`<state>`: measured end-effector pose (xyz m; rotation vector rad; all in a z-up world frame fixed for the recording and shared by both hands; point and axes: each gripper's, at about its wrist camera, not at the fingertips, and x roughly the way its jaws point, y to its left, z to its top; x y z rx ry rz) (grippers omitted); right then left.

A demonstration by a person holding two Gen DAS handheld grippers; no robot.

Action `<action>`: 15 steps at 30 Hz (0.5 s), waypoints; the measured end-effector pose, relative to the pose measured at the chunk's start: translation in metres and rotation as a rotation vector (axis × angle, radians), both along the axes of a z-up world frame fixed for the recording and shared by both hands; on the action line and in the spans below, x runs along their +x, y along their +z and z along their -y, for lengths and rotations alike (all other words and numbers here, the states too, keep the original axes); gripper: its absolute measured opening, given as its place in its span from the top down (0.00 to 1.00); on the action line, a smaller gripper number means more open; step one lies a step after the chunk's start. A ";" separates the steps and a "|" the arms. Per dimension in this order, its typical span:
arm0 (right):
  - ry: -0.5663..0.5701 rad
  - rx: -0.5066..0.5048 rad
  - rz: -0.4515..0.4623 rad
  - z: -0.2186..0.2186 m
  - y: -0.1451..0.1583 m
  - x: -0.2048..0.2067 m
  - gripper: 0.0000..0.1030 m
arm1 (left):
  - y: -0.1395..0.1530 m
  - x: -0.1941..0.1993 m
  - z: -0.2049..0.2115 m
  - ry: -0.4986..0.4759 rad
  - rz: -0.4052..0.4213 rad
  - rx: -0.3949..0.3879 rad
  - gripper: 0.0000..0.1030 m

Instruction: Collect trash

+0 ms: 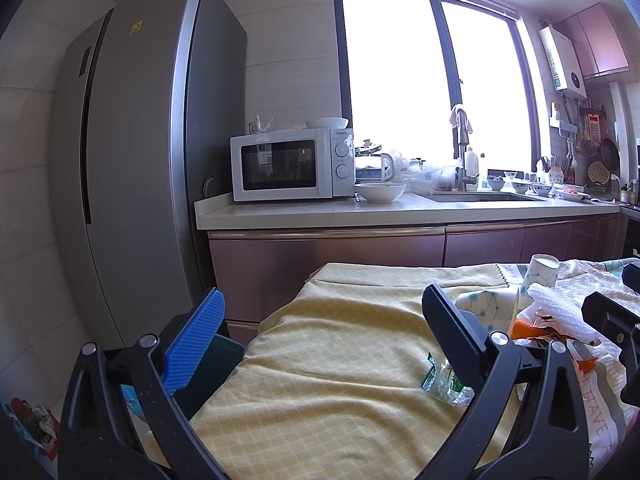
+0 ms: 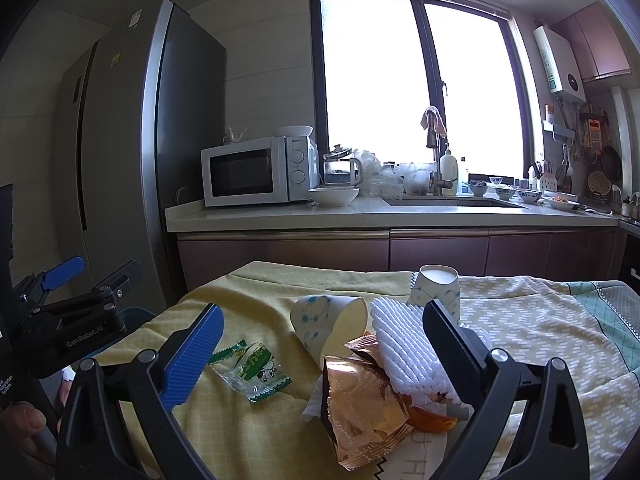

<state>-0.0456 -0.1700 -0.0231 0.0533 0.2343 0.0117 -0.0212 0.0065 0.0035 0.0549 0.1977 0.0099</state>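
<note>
Left gripper (image 1: 324, 328): spread wide and empty, held over bare yellow cloth (image 1: 340, 360) at lower centre, judged to be waiting.
Right gripper (image 2: 324, 344): spread wide, nothing gripped; the trash heap is framed between its fingers, seemingly lined up for a pick.
Trash: copper snack bag (image 2: 364, 404), white foam net (image 2: 404, 344) and tipped paper cup (image 2: 328, 324) are piled at lower centre; green wrapper (image 2: 250, 372) lies apart to the left.
Upright cup (image 2: 436, 286): stands behind the heap.
Edges: the cloth drops off at lower left, where a dark bin (image 1: 218, 360) is partly seen.
Open room: bare cloth is left clear around the wrapper.

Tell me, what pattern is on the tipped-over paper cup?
Teal dots joined by thin lines on the white cup, clearest in the right wrist view.
</note>
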 end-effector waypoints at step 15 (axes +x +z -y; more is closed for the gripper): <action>0.014 0.012 -0.009 0.004 0.001 0.002 0.06 | -0.001 0.002 0.000 -0.004 -0.009 -0.006 0.05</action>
